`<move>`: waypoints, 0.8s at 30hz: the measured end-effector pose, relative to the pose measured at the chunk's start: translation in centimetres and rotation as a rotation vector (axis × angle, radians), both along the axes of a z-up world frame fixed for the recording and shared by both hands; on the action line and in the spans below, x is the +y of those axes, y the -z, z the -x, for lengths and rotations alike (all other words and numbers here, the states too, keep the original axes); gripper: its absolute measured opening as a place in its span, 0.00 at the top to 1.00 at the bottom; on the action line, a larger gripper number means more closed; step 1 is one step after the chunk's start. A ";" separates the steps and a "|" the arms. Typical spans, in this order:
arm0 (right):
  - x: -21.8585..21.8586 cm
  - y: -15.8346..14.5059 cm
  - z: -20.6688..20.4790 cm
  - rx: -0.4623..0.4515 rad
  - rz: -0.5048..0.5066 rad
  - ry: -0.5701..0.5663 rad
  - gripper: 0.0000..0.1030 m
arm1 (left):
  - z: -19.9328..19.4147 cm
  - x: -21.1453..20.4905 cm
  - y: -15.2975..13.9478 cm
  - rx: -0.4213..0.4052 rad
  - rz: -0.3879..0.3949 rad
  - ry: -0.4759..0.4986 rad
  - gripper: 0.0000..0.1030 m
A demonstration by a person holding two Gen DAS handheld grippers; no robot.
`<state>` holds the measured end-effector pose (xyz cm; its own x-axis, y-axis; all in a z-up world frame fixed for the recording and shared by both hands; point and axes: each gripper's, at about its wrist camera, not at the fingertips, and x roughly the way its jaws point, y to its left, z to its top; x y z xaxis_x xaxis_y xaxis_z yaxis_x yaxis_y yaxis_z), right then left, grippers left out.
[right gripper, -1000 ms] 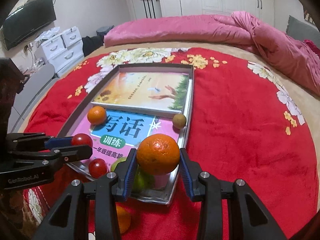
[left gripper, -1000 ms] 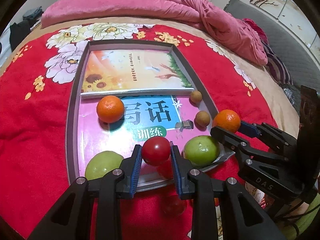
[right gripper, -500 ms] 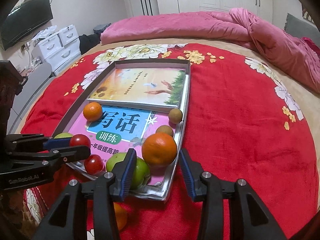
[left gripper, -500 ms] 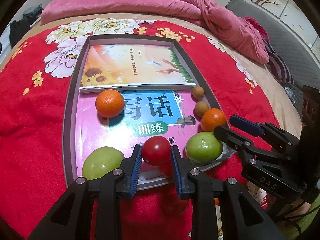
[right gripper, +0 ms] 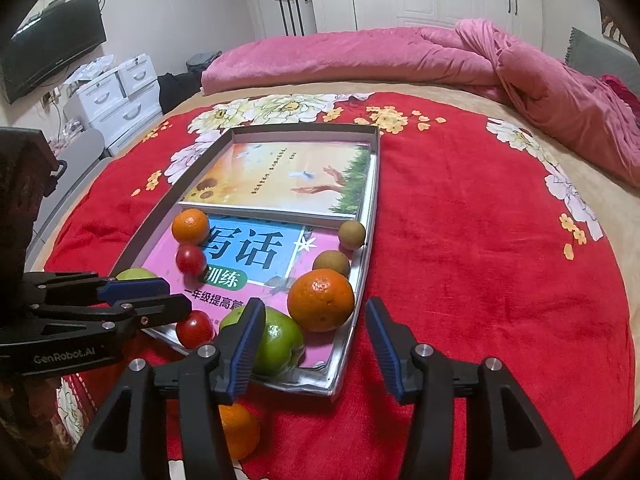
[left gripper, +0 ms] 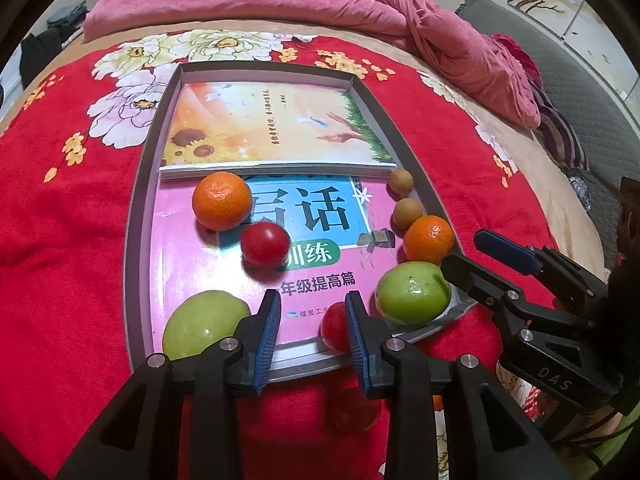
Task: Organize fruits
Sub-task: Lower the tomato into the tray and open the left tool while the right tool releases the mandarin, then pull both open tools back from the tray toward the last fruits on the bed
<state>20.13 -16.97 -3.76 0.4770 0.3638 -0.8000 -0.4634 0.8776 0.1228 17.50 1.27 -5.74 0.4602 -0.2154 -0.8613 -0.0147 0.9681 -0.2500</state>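
Both grippers hang side by side, tilted steeply downward. The left gripper [left gripper: 312,322] has its blue-padded fingers [left gripper: 267,330] just eased apart, nothing between them. The right gripper [right gripper: 316,344] has also been spreading; its fingers [right gripper: 246,346] stand wider, gripping nothing.

Both hand-held grippers are showing black plastic arms with silver screws. Ribbed blue pads are lining the left hand-held gripper [left gripper: 312,322] and the right hand-held gripper [right gripper: 316,330].

Your 2 wrist cameras look steeply down and forward along their fingers, close over the tray's [left gripper: 138,216] near end; both share tray [right gripper: 370,216] and bed [right gripper: 480,240].
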 end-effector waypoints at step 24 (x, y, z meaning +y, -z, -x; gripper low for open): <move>-1.0 -1.7 0.6 -0.039 -0.042 0.039 0.33 | 1.2 0.2 -2.3 -0.036 -0.001 -0.012 0.35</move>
